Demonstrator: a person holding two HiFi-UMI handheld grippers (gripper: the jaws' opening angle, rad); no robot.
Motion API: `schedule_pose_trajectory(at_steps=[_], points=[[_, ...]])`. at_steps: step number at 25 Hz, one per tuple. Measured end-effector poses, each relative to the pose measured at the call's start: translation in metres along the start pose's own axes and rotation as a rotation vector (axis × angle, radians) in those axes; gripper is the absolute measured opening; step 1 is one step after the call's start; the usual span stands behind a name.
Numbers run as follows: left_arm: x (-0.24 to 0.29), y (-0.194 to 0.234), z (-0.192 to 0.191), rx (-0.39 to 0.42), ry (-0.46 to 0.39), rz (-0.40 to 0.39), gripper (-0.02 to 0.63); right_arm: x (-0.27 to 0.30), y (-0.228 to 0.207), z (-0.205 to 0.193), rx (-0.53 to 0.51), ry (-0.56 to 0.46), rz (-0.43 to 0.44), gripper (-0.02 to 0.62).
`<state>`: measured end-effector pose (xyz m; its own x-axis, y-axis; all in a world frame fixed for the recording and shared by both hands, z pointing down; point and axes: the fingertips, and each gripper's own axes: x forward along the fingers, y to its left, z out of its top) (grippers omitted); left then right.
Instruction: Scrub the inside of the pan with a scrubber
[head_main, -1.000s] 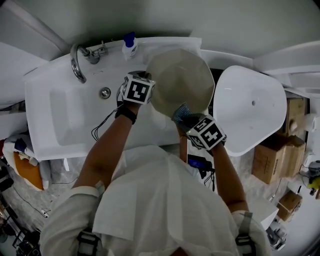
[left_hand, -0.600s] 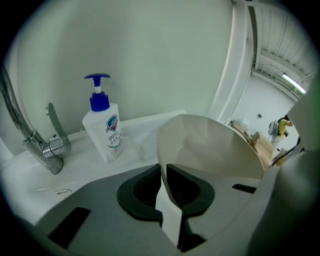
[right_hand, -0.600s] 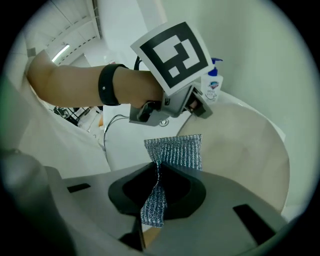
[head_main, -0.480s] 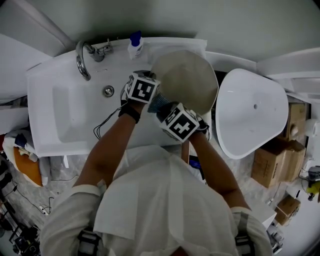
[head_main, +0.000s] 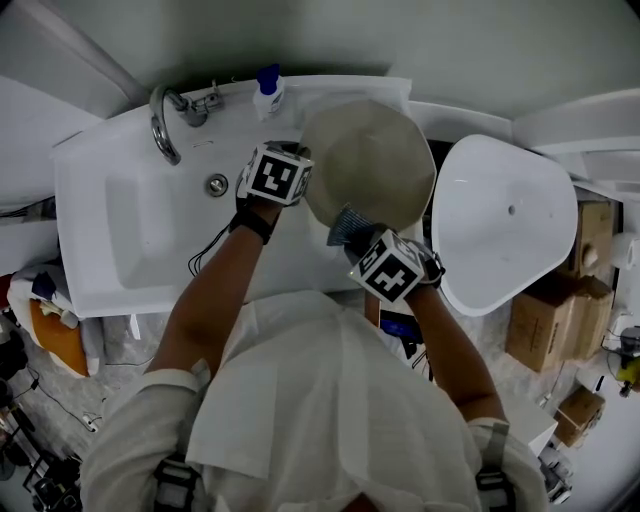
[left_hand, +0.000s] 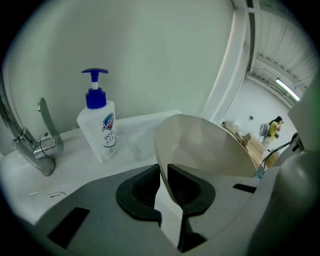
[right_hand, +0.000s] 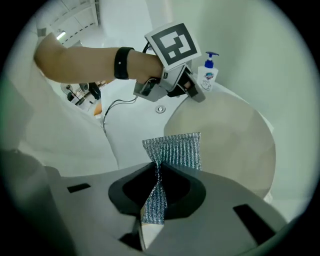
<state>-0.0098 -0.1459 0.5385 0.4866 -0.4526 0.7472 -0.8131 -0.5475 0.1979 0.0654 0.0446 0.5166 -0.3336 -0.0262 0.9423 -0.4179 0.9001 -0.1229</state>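
The pan (head_main: 368, 165) is pale and round, and it stands tilted over the right end of the white sink (head_main: 130, 230), with its inside turned up toward the person. The left gripper (left_hand: 164, 175) grasps the pan at its left rim: in the left gripper view the thin wall of the pan goes down between the two dark pads, and both pads lie against it. The jaws of this gripper have just been opening a little, with the pan wall between them. The right gripper (right_hand: 159, 172) is clenched on the scrubber (right_hand: 175, 150), a grey piece of metallic mesh that is squeezed narrow between the pads and spreads out wide beyond them. In the head view the scrubber is at the near left edge of the pan, just beside the left gripper; if it touches the pan surface, I cannot tell. Behind the pan, on the back ledge of the sink, stands a soap bottle (left_hand: 97, 125) with a blue pump, and left of it is the chrome tap (left_hand: 35, 145). Right of the sink there is a white oval basin (head_main: 500, 220), and further right some cardboard boxes (head_main: 545, 310) are on the floor
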Motion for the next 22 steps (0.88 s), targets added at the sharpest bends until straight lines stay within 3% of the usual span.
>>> schedule_pose_trajectory(at_steps=[3,10,15,18,22], points=[[0.000,-0.001,0.000,0.005,0.021,-0.031,0.060,0.003,-0.001,0.008,0.000,-0.001,0.011,0.037],[-0.001,-0.002,-0.001,0.020,0.034,-0.026,0.061,0.023,-0.003,0.072,-0.034,-0.076,0.026,0.037],[0.001,-0.001,0.001,0.032,0.038,-0.036,0.064,0.029,-0.022,0.107,0.024,-0.140,0.025,0.037],[-0.001,0.001,-0.002,0.026,0.061,-0.037,0.064,0.033,-0.012,0.104,0.083,-0.133,0.087,0.037],[-0.001,-0.001,-0.001,0.039,0.055,-0.026,0.064,0.027,-0.009,0.091,0.068,-0.130,0.074,0.037]])
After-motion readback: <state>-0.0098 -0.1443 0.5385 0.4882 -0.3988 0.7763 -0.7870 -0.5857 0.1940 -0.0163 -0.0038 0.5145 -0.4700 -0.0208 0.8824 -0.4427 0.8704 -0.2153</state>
